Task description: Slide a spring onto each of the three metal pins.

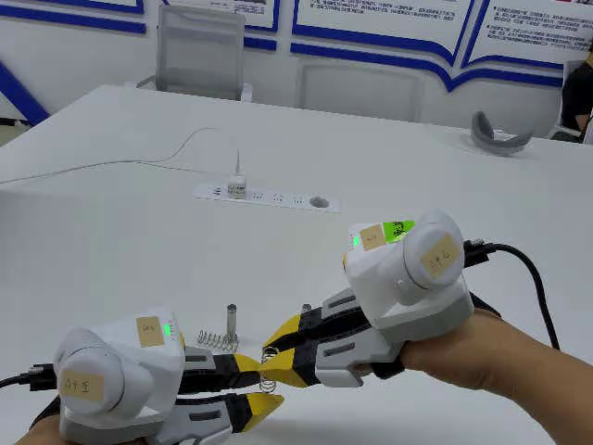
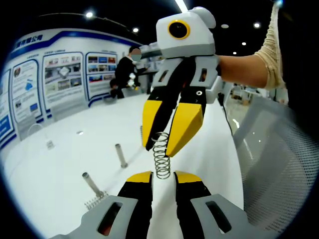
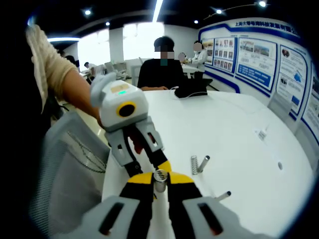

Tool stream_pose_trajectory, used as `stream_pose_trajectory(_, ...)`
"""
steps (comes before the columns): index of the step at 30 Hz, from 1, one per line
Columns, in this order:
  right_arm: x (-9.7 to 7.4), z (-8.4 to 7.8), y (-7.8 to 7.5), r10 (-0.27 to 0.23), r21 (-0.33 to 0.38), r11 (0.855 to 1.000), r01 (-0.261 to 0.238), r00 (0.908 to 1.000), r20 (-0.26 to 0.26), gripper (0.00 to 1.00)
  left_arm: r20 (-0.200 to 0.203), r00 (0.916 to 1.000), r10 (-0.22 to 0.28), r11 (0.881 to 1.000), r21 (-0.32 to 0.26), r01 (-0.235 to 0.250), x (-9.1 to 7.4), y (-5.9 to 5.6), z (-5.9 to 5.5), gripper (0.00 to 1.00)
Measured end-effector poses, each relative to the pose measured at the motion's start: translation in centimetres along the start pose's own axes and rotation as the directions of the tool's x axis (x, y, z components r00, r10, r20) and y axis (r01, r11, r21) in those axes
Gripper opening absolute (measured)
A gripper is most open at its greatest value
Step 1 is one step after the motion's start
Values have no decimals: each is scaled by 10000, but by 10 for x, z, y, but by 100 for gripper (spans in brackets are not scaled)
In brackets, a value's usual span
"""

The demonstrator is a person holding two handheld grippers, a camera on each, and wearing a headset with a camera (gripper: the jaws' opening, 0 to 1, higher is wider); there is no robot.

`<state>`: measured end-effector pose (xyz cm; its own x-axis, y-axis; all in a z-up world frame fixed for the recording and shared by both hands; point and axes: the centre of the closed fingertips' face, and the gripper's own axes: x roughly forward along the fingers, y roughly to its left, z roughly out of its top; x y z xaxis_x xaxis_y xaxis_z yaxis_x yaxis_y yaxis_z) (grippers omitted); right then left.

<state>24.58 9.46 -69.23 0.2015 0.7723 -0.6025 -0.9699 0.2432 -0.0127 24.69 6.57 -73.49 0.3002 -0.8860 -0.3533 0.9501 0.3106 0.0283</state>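
Left gripper [image 1: 259,383], white-bodied with black-and-yellow jaws, sits closest. Its jaws stand either side of the lower end of a small coiled steel spring [image 2: 162,158] - whether they pinch it I cannot tell. The matching right gripper [image 1: 278,357] is clamped on that spring's upper end, tip to tip with the left, well on the person's side of the white socket strip [image 1: 269,197].

That strip is sunk in a broad white table [image 1: 111,232], with bare surface around it and the far edge well beyond, so there is ample room to swing either tool.

Between strip and grippers stands a short upright metal pin [image 1: 232,320], and a second bare pin [image 2: 119,155] stands near it. A loose spring [image 1: 211,339] lies at the first pin's base - beside it, not on it.

I judge no pin sleeved yet.
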Motion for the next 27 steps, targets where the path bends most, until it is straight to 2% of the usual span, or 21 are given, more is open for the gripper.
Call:
stream_pose_trajectory(7, -6, -1, -7, -219, 87, 9997, 219, 9998, 45, 11, -122, 9996, 250, 9995, -209, -253, -7, 7, -5, 25)
stream_pose_trajectory(15, -19, 0, -26, -792, 292, 9965, 787, 9967, 184, 12, -199, 9976, 668, 9962, -539, -678, -17, 16, -10, 38)
stream_pose_trajectory(27, -31, 1, -54, -1787, 614, 9825, 1761, 9831, 401, 12, -169, 9905, 1363, 9865, -890, -1373, -34, 32, -15, 48)
